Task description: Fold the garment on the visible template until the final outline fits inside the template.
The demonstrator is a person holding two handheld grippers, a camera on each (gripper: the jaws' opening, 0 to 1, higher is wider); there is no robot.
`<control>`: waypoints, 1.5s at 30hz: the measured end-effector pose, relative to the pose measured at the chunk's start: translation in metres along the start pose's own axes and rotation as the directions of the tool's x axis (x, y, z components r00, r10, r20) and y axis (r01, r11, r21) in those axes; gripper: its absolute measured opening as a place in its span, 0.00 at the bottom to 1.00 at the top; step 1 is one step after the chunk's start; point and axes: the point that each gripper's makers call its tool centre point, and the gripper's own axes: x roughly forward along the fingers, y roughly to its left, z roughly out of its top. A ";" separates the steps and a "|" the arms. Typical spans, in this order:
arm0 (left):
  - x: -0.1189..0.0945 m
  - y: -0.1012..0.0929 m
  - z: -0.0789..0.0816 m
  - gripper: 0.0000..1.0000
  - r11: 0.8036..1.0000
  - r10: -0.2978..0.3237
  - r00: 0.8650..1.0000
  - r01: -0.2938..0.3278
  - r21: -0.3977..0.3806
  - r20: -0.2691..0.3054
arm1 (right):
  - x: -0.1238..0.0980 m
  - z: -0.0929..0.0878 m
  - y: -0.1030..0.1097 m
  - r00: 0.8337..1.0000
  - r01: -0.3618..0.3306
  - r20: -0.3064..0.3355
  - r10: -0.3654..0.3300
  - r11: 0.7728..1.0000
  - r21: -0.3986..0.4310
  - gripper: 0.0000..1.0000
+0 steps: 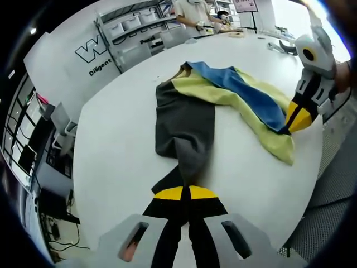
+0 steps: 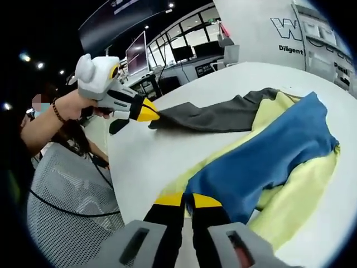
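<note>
Left claw point(image 1: 185, 194): seen rising from the bottom of the left gripper view, jaws pressed together on the end of the grey sleeve point(image 1: 187, 153); in the right gripper view point(image 2: 149, 111) it is held by a hand point(image 2: 78, 106) with a beaded wristband, reaching in from the left, its yellow tips pinching the grey sleeve end just above the desk.
Right claw point(image 2: 187, 201): jaws closed on the near edge of the garment, where blue and yellow cloth meet; in the left gripper view point(image 1: 297, 118) it is seen at the right, pinching the blue and yellow end near the desk's edge.
Garment point(image 1: 223, 100): spread across the middle of the white desk point(image 1: 111, 156), grey part to the left, yellow and blue parts to the right, partly bunched and folded over itself.
Template: cannot be made out on the desk.
Edges: the grey sleeve end lies close to the desk's near rim; the yellow hem lies just beside the right rim.
Open room: a bare stretch of desk is seen left of the garment and beyond it.
Surroundings: a mesh chair point(image 2: 67, 201) stands beside the desk; shelves point(image 1: 139, 28) stand against the far wall.
</note>
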 end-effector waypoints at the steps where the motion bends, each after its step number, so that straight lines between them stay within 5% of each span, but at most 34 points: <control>1: 0.000 0.001 0.000 0.01 1.000 0.001 1.000 -0.001 0.000 0.001 | 0.000 -0.001 -0.001 1.000 0.008 -0.008 -0.008 1.000 -0.006 0.00; 18: 0.001 0.000 0.000 0.01 1.000 0.007 1.000 -0.007 0.003 0.006 | -0.025 0.032 -0.009 0.996 0.031 0.087 -0.029 0.999 -0.020 0.00; 34: -0.002 0.006 0.005 0.01 0.999 0.048 0.999 -0.048 -0.002 0.019 | -0.078 0.056 -0.066 0.969 0.184 0.167 -0.183 0.983 0.009 0.00; 45: -0.004 0.009 0.009 0.01 0.997 0.065 0.997 -0.063 -0.050 0.038 | -0.116 0.068 -0.109 0.930 0.290 0.223 -0.293 0.956 0.047 0.00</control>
